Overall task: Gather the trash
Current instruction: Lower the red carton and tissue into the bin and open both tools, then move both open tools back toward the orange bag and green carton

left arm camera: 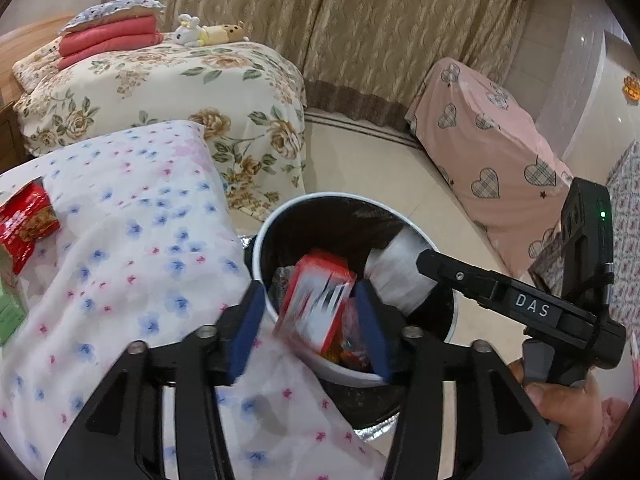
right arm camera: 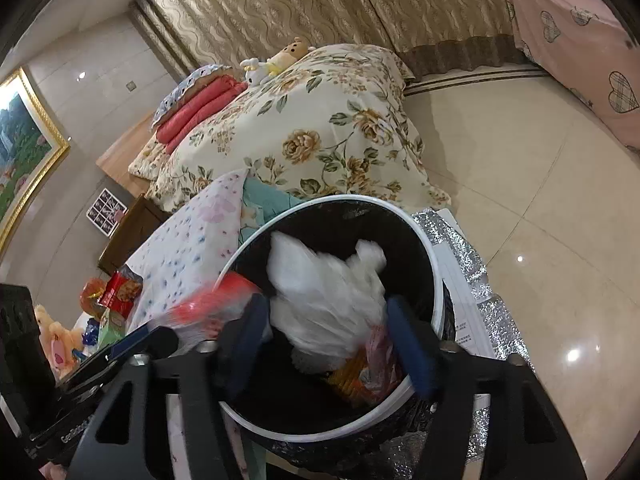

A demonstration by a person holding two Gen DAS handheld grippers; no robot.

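Observation:
A white-rimmed bin with a black liner stands on the floor beside a flower-print cloth. My left gripper hangs open over it; a blurred red and white box is between the jaws, loose over the bin. My right gripper is open above the bin, with a blurred white plastic bag between the fingers, apart from the pads. Orange snack wrappers lie inside. A red snack packet lies on the cloth, also showing in the right wrist view.
The flower-print cloth covers a surface left of the bin. A floral-covered bed with red folded blankets and plush toys lies behind. A pink heart-print covered piece stands right. Silver foil lies beside the bin on the tiled floor.

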